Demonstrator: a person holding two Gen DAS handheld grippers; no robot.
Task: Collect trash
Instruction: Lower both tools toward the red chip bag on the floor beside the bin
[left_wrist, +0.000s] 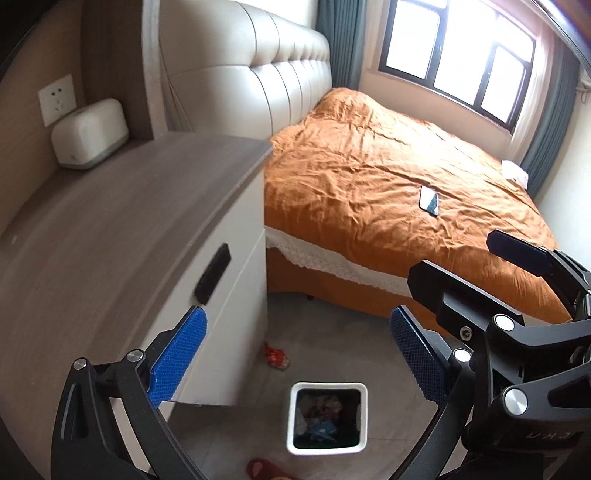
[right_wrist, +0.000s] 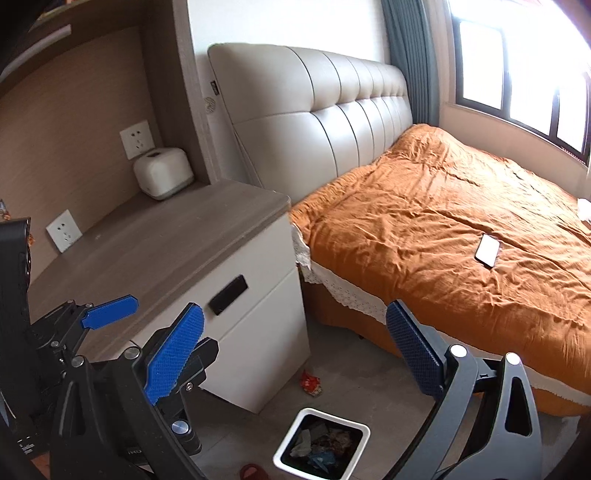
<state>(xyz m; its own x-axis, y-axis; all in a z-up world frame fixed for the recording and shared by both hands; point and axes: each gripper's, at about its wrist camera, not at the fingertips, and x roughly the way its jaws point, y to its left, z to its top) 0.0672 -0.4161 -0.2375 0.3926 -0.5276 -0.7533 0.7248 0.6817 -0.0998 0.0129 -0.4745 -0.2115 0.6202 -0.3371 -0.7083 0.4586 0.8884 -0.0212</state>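
Bare grey wood-grain bedside surface (left_wrist: 122, 206) at left, orange-covered bed (left_wrist: 388, 177) right, white square bin (left_wrist: 327, 421) near; my left claw (left_wrist: 299, 358) and right claw (right_wrist: 295, 358) gape wide, holding nothing.

A nightstand (right_wrist: 207, 258) stands against the wall, with the bed (right_wrist: 461, 236) directly to its right. A tissue box (right_wrist: 163, 172) sits at the rear of the nightstand top, just before a wall socket (right_wrist: 137, 139). A phone (right_wrist: 487, 250) lies on the bed near its right side. On the floor, a wrapper (right_wrist: 311, 383) lies at the nightstand's front right corner. A bin (right_wrist: 321, 443) holding scraps stands in front of it. A slipper (right_wrist: 253, 472) lies just left of the bin.
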